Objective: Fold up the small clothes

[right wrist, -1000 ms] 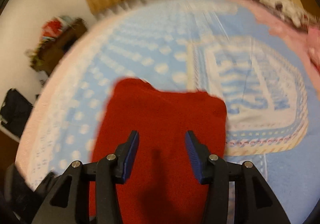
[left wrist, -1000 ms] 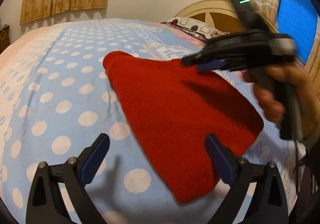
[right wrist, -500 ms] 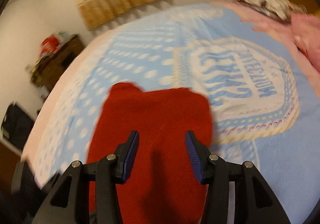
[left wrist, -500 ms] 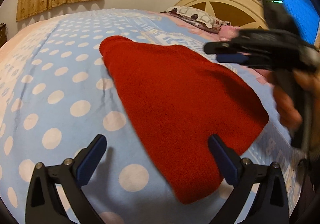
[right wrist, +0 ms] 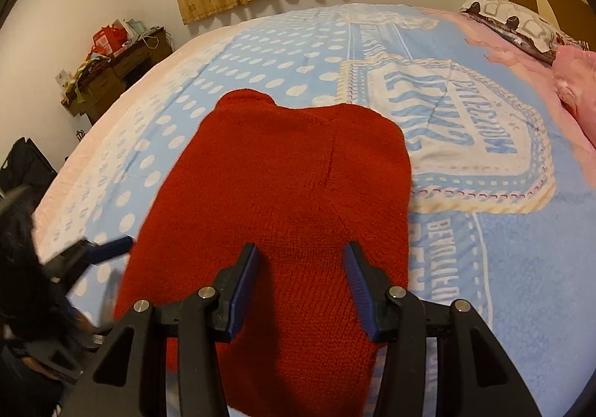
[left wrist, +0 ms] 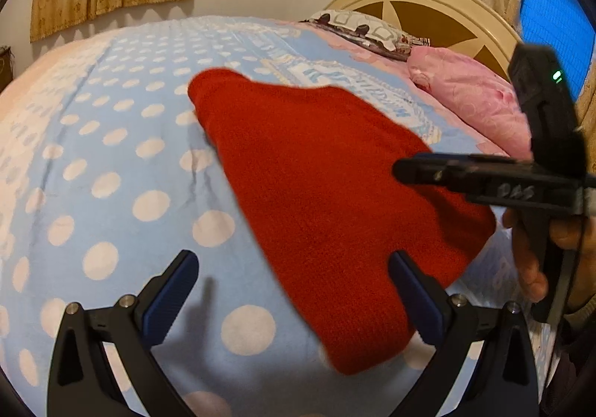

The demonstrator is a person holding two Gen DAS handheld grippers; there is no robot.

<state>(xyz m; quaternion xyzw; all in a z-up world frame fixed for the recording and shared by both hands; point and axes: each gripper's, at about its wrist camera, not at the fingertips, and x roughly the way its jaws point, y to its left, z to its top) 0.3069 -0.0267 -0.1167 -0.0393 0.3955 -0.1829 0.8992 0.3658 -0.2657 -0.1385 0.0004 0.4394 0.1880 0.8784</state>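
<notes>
A: Left wrist view. Red knit garment [left wrist: 335, 201] lies flat on the bed [left wrist: 111, 156], on the dotted blue blanket. Left gripper [left wrist: 294, 290] has its jaws wide apart, nothing between them, hanging over the garment's near left edge. Right gripper [left wrist: 409, 171] comes in side-on over the right edge, hand [left wrist: 532, 260] on its handle.

B: Right wrist view?

A: Right gripper [right wrist: 301, 279] sits partway apart, blue pads empty, above the near end of the garment [right wrist: 279, 193]. Left gripper [right wrist: 108, 249] blurred at the left edge.

B: Step?

A: Looks like picking a grab point for the fold. Advice: take both near corners, pinch the knit only, not the blanket, lift level, lay the near end onto the far end squarely.
</notes>
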